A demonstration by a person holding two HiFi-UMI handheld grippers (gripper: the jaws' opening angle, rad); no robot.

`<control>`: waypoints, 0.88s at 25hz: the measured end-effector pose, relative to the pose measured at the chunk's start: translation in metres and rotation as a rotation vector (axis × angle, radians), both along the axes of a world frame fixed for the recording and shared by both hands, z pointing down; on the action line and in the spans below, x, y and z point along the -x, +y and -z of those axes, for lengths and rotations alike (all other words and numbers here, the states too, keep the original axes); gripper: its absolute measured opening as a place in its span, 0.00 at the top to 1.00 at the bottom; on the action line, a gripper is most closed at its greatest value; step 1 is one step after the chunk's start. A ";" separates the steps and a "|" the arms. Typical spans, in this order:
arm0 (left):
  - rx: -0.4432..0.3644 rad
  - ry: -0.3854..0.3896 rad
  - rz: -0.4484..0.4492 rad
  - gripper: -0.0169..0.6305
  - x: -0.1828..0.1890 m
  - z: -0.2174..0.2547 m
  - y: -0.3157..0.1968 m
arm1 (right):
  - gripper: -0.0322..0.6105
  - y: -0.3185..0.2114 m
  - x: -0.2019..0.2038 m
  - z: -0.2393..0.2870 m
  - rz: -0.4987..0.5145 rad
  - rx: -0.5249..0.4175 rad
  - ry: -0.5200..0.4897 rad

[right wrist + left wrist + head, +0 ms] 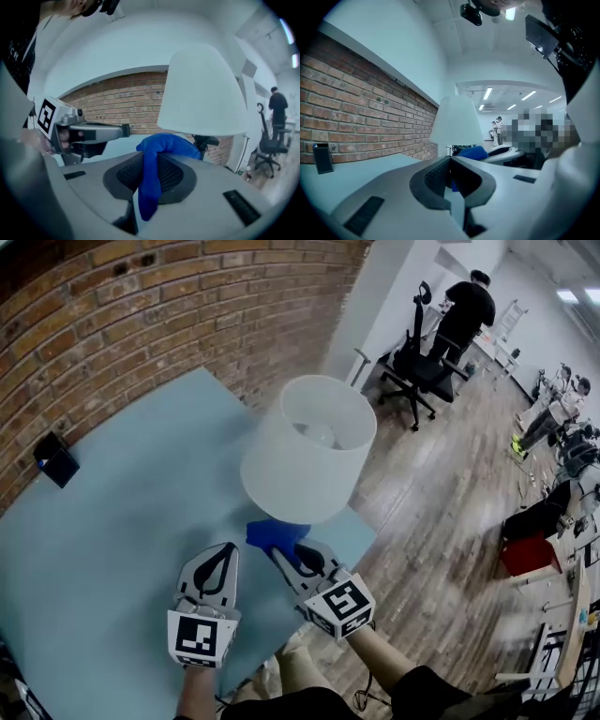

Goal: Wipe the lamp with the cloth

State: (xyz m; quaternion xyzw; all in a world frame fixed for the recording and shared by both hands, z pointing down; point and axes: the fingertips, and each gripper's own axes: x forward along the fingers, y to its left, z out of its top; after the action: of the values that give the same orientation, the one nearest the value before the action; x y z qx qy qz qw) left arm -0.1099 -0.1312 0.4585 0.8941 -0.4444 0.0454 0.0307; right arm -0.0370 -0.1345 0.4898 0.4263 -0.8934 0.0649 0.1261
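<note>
No word, brand or number can be read in these views. The only signs are black-and-white square patterns. In the head view, one stands on the cube (197, 637) of the left gripper (217, 561), at the lower middle of the frame, and another on the cube (345, 602) of the right gripper (286, 553), just to its right. They are codes, not letters. In the right gripper view, at upper left, a dark shirt (18, 51) carries some white print, too cut off to read.

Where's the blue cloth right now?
In the head view, the blue cloth is pinched in the right gripper, just by the lower shade rim of the white lamp.
</note>
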 end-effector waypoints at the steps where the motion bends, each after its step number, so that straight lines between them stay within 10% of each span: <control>1: -0.003 0.006 0.006 0.96 0.001 -0.005 -0.001 | 0.85 -0.010 -0.003 -0.001 -0.029 -0.056 0.027; 9: -0.021 0.016 0.029 0.96 0.007 -0.022 -0.006 | 0.85 -0.077 -0.017 -0.024 -0.194 -0.333 0.227; 16: 0.019 0.001 0.047 0.96 0.015 -0.037 0.002 | 0.85 -0.094 -0.023 -0.095 -0.192 0.014 0.200; 22: 0.044 -0.001 0.032 0.96 0.001 -0.040 0.001 | 0.85 -0.057 -0.013 -0.099 0.007 0.204 0.044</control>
State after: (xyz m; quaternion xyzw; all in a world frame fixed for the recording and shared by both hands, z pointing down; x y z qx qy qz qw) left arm -0.1106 -0.1307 0.4989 0.8860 -0.4576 0.0553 0.0507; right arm -0.0237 -0.1910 0.5888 0.4095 -0.8806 0.1459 0.1887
